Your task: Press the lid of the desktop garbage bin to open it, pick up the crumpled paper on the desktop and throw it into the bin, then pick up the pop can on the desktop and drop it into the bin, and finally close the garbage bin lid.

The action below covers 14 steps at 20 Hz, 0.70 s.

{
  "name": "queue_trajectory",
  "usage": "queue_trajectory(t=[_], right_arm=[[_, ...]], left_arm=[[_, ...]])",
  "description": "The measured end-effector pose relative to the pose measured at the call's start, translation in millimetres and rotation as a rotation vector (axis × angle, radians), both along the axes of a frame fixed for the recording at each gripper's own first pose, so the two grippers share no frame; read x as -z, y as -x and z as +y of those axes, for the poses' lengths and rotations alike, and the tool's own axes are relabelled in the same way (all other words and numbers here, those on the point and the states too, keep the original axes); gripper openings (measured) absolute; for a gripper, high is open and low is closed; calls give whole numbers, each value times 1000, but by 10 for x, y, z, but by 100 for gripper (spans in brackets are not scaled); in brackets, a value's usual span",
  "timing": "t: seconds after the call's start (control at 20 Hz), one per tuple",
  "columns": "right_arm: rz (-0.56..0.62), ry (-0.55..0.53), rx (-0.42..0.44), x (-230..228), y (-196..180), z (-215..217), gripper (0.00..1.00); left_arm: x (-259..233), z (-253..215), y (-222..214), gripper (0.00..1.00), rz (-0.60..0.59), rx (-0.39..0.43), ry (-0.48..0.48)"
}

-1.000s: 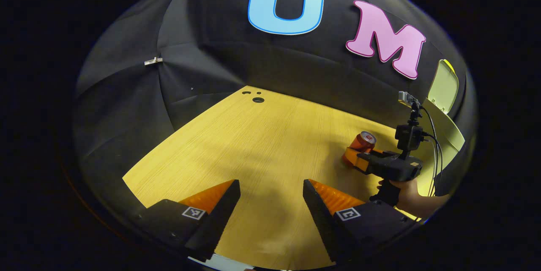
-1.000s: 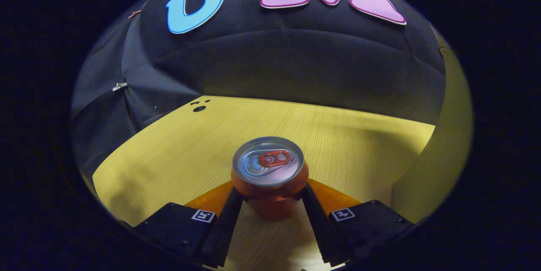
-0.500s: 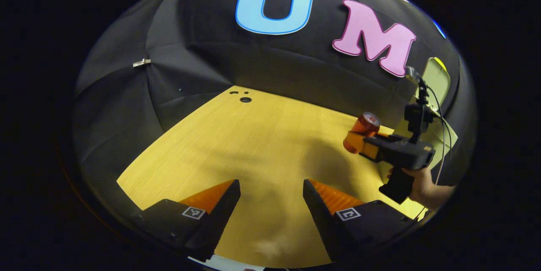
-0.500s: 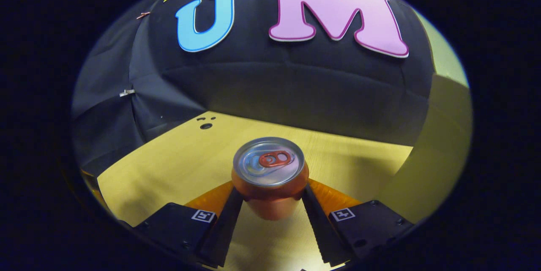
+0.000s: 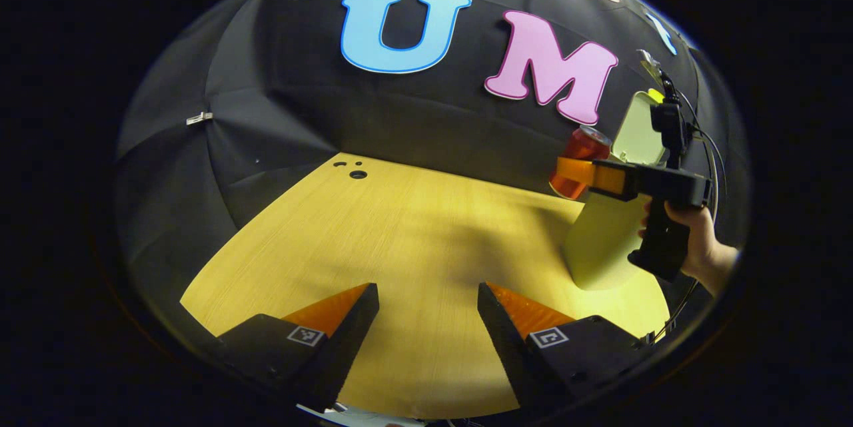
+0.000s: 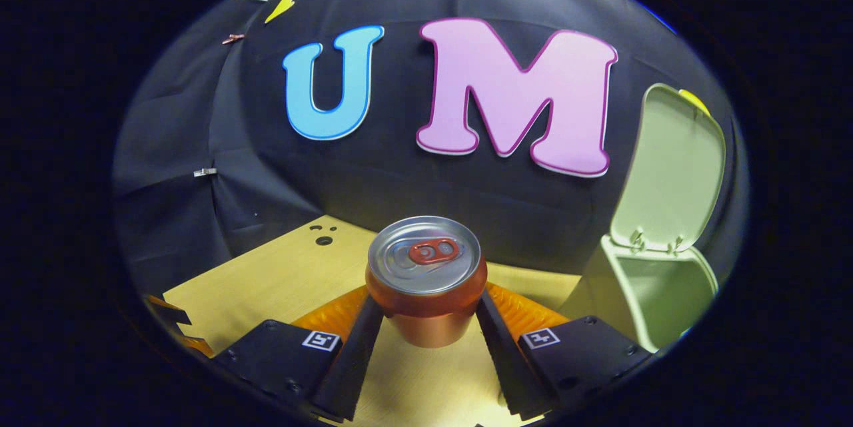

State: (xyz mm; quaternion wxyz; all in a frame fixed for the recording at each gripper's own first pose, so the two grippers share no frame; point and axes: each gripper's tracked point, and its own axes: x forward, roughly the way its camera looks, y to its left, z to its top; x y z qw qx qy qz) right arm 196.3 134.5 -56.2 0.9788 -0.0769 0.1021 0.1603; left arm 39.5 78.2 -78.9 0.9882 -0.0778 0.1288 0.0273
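The right gripper (image 6: 428, 320) holds the orange-red metal pop can (image 6: 426, 280) between its two fingers, which press on the can's body from both sides. The can stands upright, with its silver top and red pull tab facing the camera, and it is lifted above the light wooden table (image 6: 280, 280).

In the left gripper view, the same can (image 5: 580, 159) is up in the air beside the pale green plastic garbage bin (image 5: 603, 240), near its upper edge, and a hand (image 5: 700, 240) grips the handle of the right gripper (image 5: 578, 172).

The bin (image 6: 650, 294) has its lid (image 6: 673, 167) standing open.

The left gripper (image 5: 428, 314) hangs low over the table (image 5: 400, 234) with its fingers spread apart and nothing between them.
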Motion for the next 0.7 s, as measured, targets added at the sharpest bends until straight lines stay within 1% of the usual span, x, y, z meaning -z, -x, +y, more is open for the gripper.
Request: queue_trajectory(t=[0.15,0.3,0.4,0.5,0.6,0.7], right_arm=[[-34,25,31,-278,116,-126,83],[-75,-1,67,-627,291,-311,83],[-98,9,84,-816,336,-471,83],[-123,-7,111,-1007,369,-656,83],[-128,-39,134,-1107,382,-852,83],[-129,-44,159,-1144,378,-1083,83]], left_arm=[[-98,-110,112,96,-42,66,-18],[-146,-219,219,96,-67,126,-54],[-158,-257,286,96,-74,138,-85],[-193,-335,336,96,-78,152,-87],[-225,-417,361,96,-81,157,-93],[-256,-475,361,96,-90,148,-103]])
